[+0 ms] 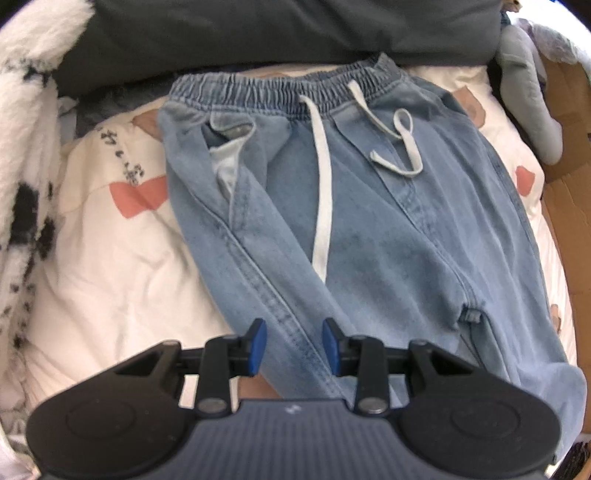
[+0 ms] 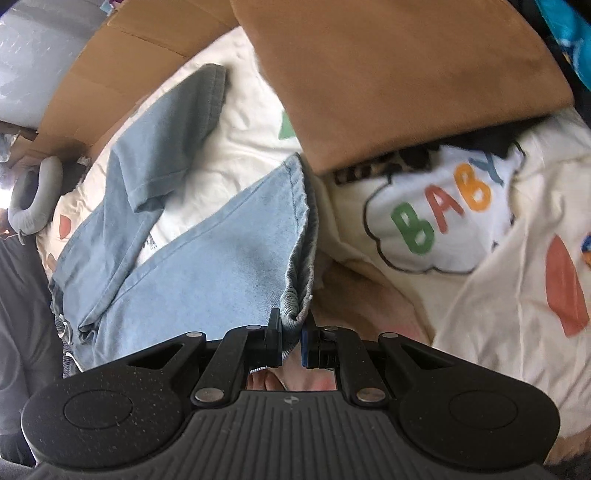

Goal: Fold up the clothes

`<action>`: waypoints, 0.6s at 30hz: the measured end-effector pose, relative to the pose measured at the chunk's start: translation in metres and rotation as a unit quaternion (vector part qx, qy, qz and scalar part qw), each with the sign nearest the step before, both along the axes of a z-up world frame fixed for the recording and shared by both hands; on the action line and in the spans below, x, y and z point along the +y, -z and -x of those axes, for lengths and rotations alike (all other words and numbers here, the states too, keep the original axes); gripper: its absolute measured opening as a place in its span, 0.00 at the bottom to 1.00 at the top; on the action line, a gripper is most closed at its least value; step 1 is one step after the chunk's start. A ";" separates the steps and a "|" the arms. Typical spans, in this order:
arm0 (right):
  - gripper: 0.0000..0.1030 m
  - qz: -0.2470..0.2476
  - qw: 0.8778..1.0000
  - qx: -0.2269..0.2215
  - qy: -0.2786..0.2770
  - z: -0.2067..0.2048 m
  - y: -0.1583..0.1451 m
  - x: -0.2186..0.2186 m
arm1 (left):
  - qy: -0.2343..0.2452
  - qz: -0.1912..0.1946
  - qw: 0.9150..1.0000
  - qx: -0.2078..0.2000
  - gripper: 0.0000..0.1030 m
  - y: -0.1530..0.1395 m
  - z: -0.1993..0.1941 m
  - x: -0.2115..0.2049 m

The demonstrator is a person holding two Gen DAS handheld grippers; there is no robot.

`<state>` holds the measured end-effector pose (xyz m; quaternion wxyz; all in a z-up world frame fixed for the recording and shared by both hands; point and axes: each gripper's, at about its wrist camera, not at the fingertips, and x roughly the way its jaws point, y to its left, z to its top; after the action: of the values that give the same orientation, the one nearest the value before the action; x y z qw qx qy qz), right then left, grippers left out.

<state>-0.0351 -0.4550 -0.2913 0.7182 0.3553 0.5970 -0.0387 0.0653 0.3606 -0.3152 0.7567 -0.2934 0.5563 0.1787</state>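
Light blue denim jeans (image 1: 369, 221) lie flat on the bed, elastic waistband (image 1: 288, 92) at the far side and a white drawstring (image 1: 323, 192) trailing down the front. My left gripper (image 1: 294, 347) hovers over the left leg's side seam, its blue pads apart and no fabric pinched between them. In the right wrist view my right gripper (image 2: 291, 339) is shut on the hem (image 2: 295, 306) of one jeans leg (image 2: 221, 258), which is lifted off the bed. The other leg (image 2: 162, 140) lies flat further back.
The bed has a cream quilt (image 1: 110, 277) with pink shapes and a "BABY" print (image 2: 439, 218). A dark cushion (image 1: 258, 33) borders the waistband. A furry black-and-white blanket (image 1: 22, 147) lies left, a grey plush (image 1: 524, 92) right. Brown cardboard (image 2: 406, 74) overhangs near the held hem.
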 end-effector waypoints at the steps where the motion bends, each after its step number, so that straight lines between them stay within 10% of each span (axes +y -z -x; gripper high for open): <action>1: 0.07 0.000 1.000 0.002 0.001 0.002 0.001 0.000 | -0.001 0.002 1.000 0.001 0.35 0.002 0.000 -0.001; 12: 0.07 -0.005 1.000 0.016 0.011 0.015 0.014 0.002 | -0.013 -0.003 1.000 0.015 0.35 0.022 -0.001 -0.007; 18: 0.07 -0.004 1.000 0.024 0.014 0.017 0.020 0.003 | -0.039 0.007 0.999 0.007 0.12 0.030 0.007 -0.003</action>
<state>-0.0525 -0.4521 -0.3116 0.7016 0.3656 0.6092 -0.0548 0.0578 0.3575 -0.3451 0.7429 -0.3189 0.5511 0.2067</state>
